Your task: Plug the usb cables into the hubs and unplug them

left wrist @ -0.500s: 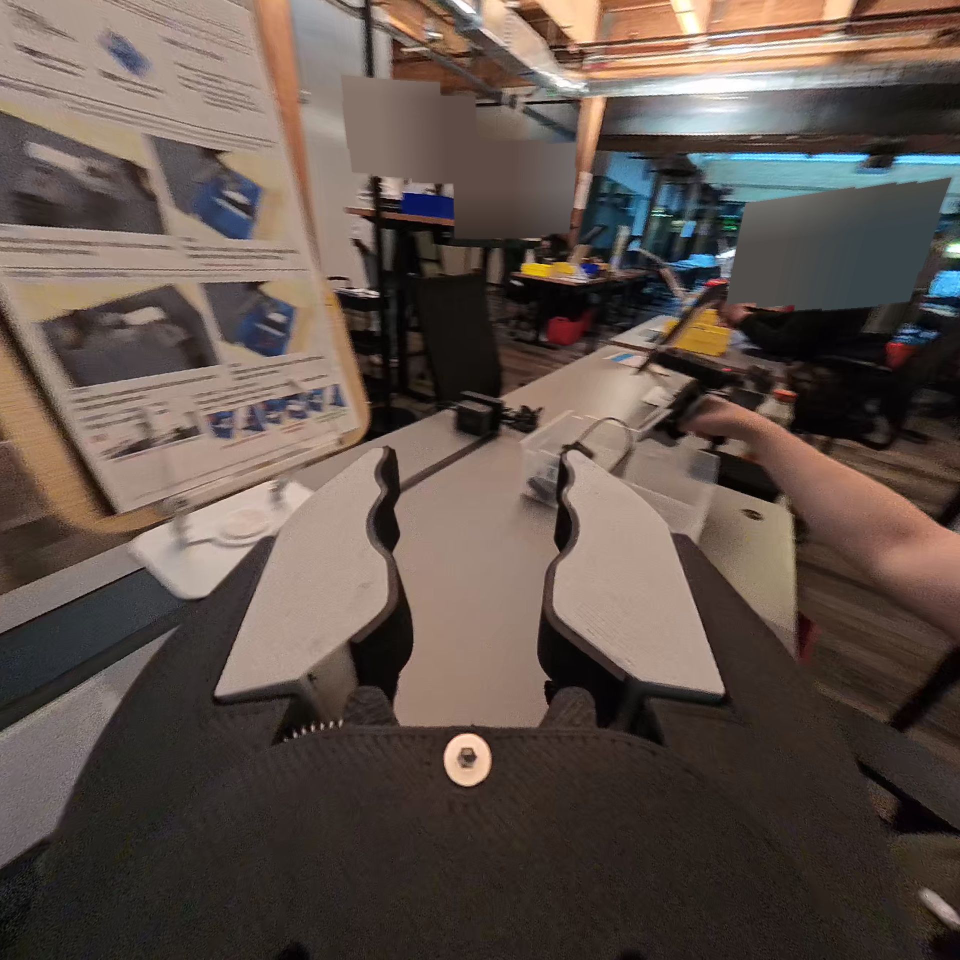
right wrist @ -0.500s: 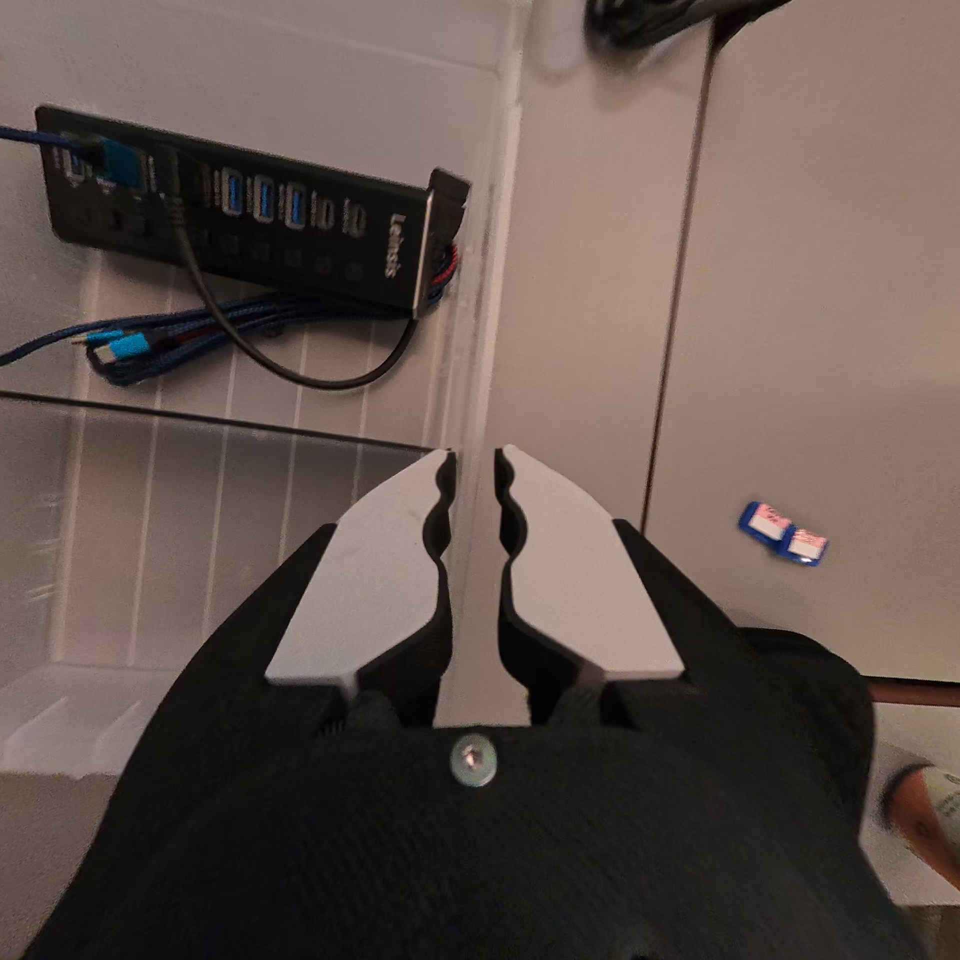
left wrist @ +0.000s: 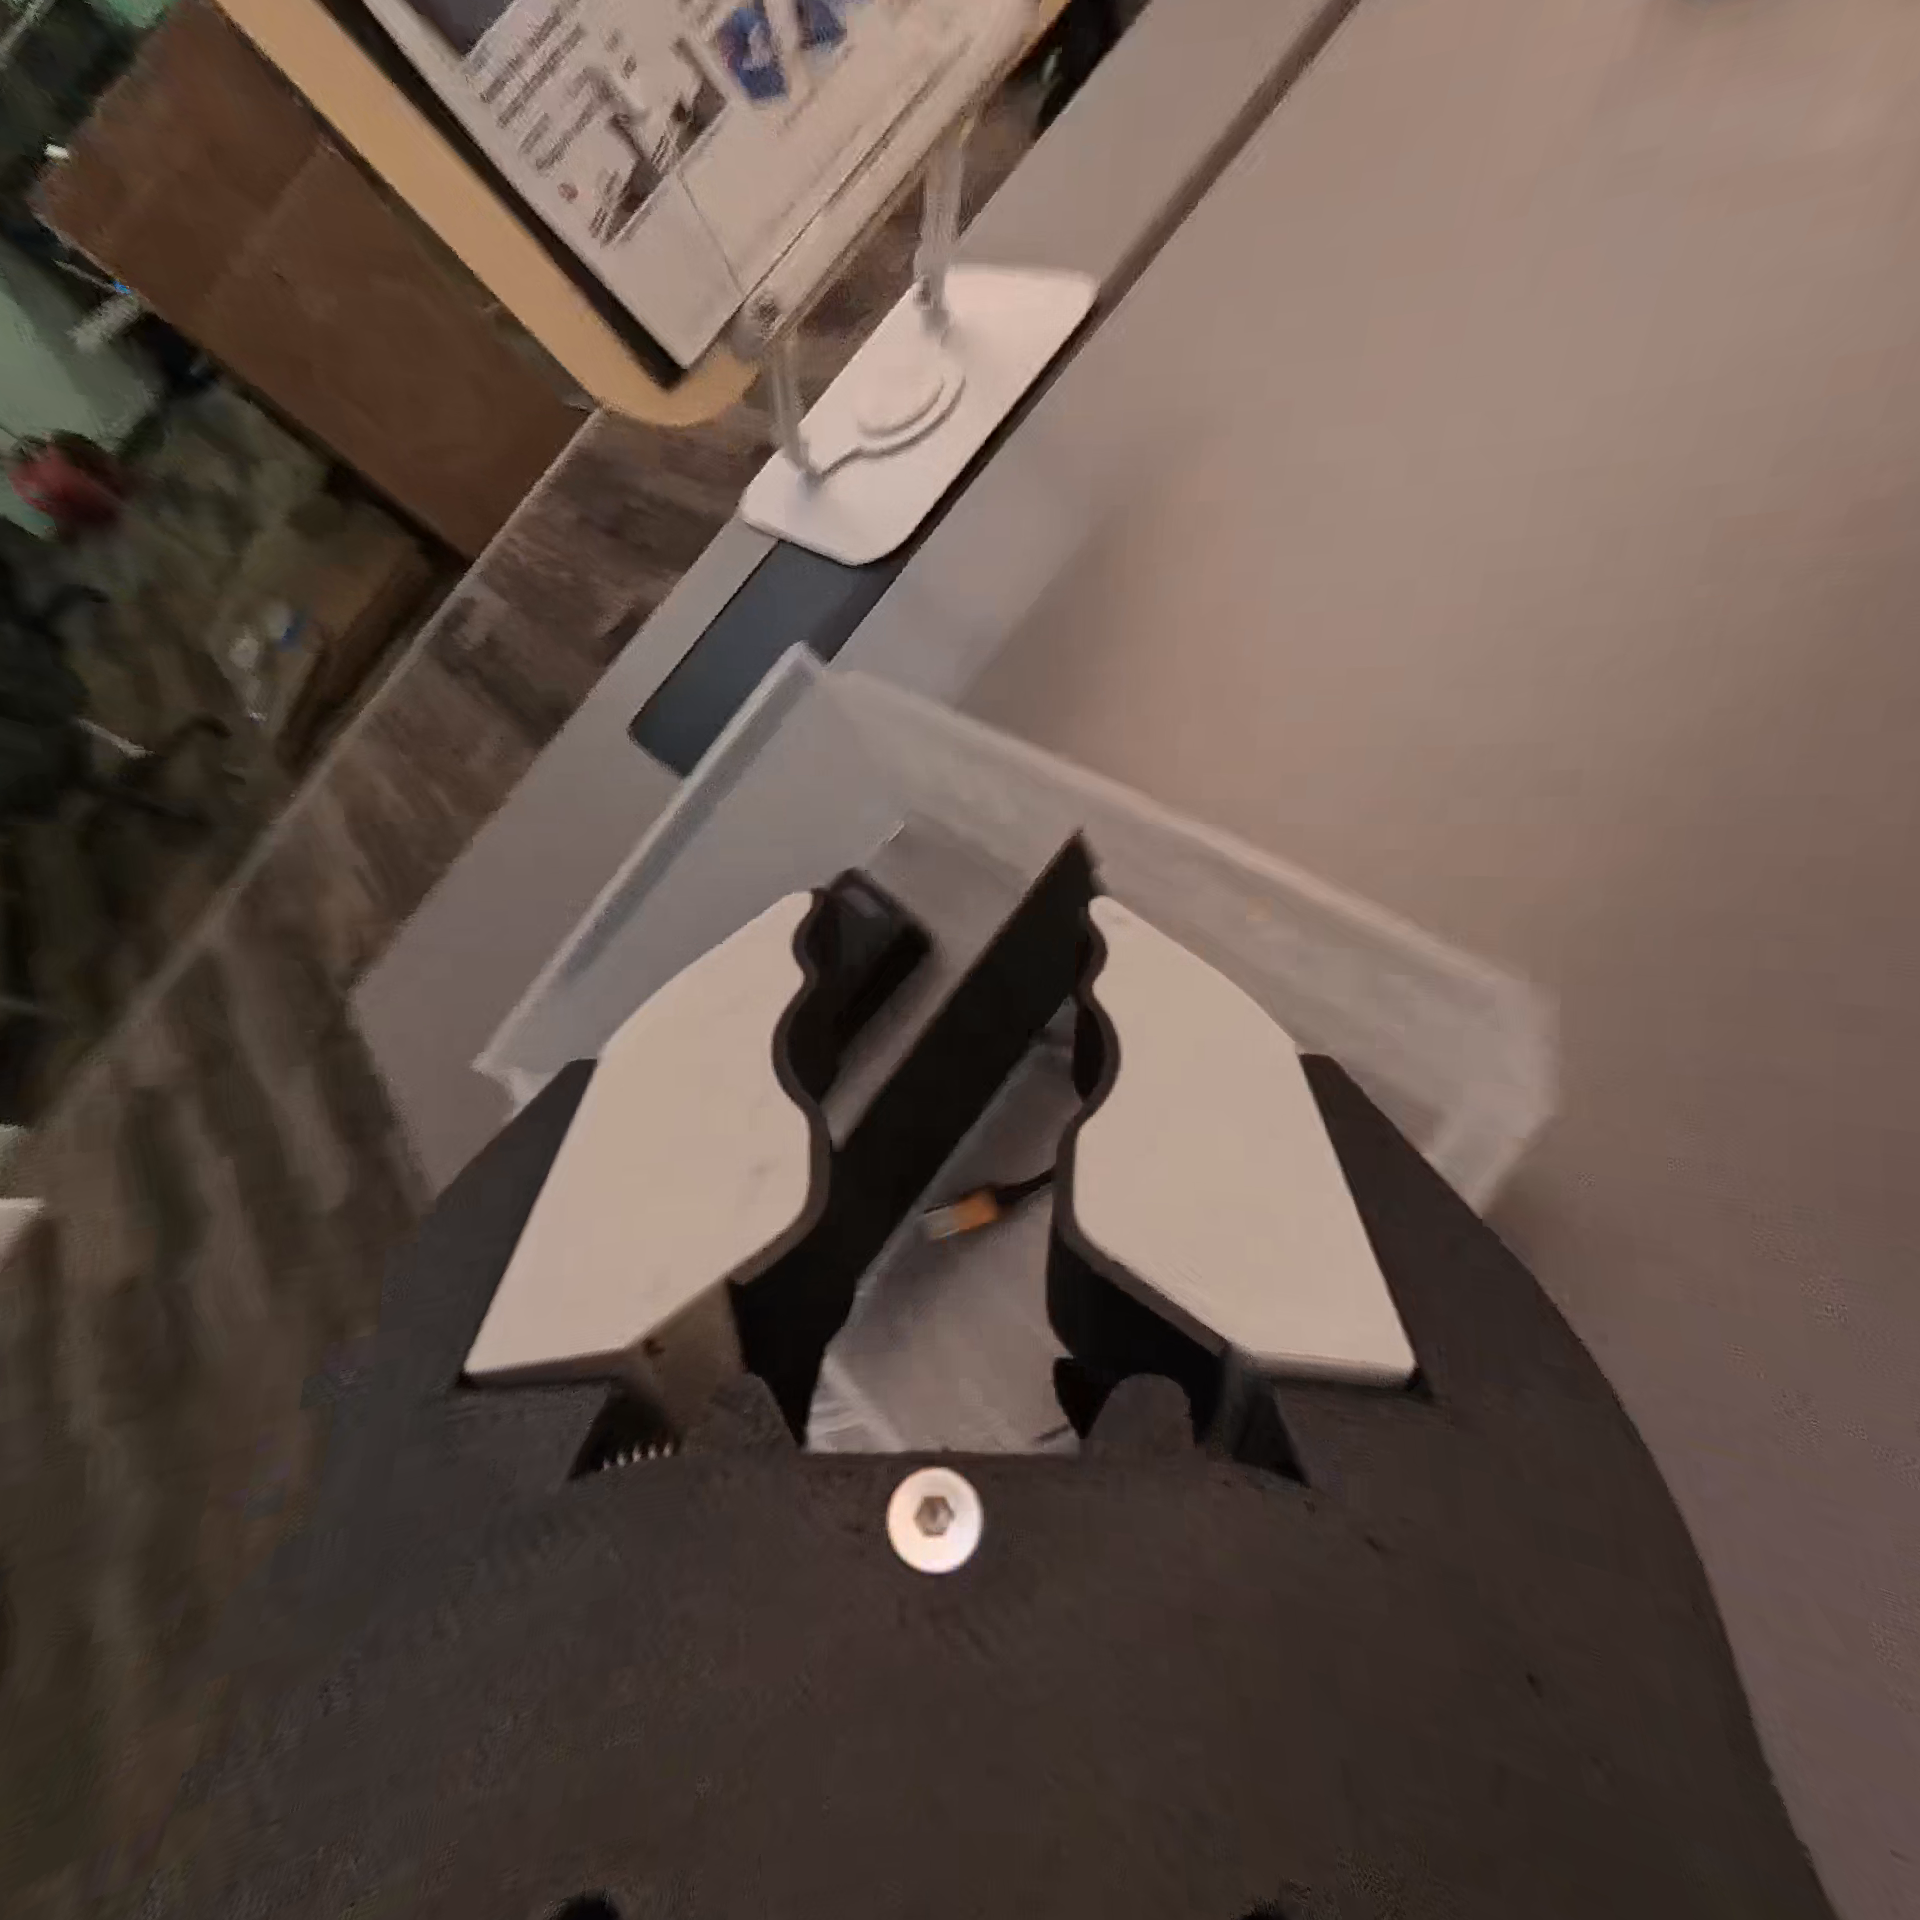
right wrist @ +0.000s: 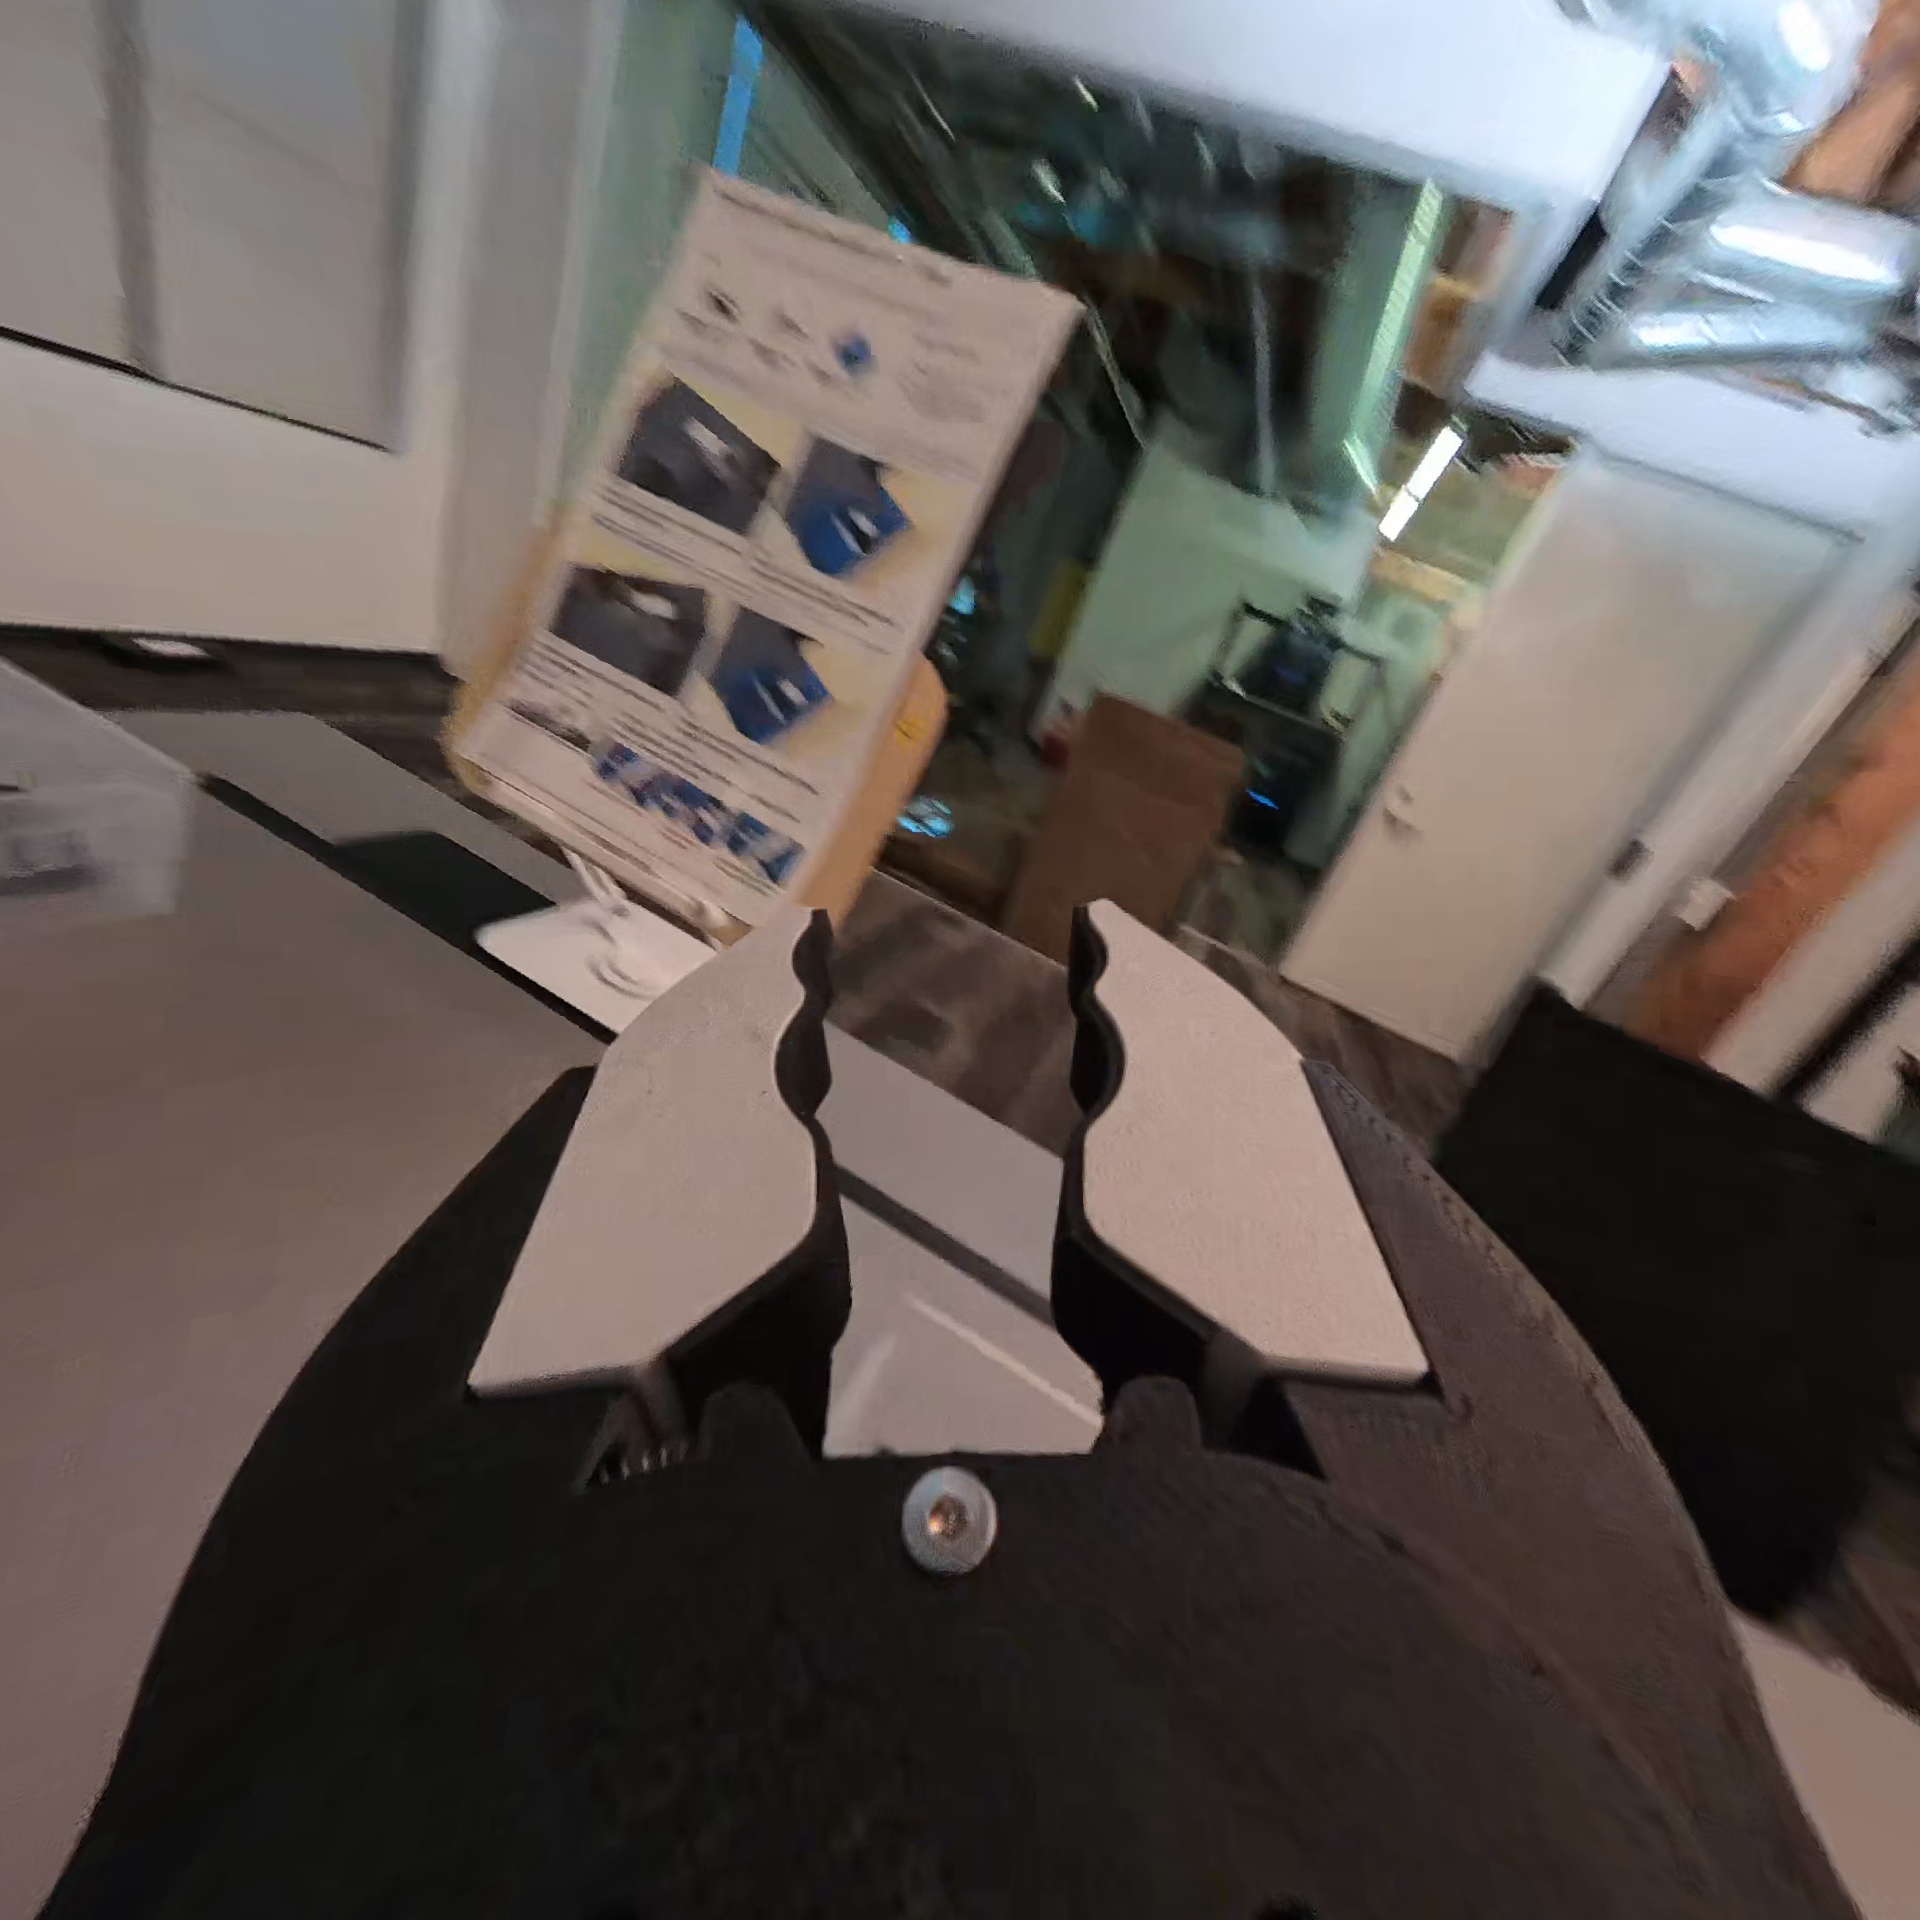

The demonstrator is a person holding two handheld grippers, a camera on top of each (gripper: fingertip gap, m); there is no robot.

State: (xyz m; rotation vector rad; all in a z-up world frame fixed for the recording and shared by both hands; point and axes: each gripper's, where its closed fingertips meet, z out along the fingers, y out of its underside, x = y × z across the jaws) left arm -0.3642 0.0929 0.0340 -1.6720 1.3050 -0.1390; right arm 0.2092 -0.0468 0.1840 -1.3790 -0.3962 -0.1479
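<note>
Here the black hub (left wrist: 966, 1070) lies between the left claw's (left wrist: 951, 914) wide, empty fingers.

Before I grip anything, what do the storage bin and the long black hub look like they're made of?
The bin looks like clear, slightly frosted plastic: the table shows through its walls. The hub, seen between the open left gripper's fingers, looks matte black, plastic or coated metal; motion blur leaves that open.

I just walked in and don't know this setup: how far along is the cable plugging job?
Nothing looks done yet. The left gripper is open over the clear bin, where a long black hub lies with an orange-tipped plug loose beside it. The right gripper is open, empty and aimed at an instruction sheet. All plugging and unplugging appears left.
</note>
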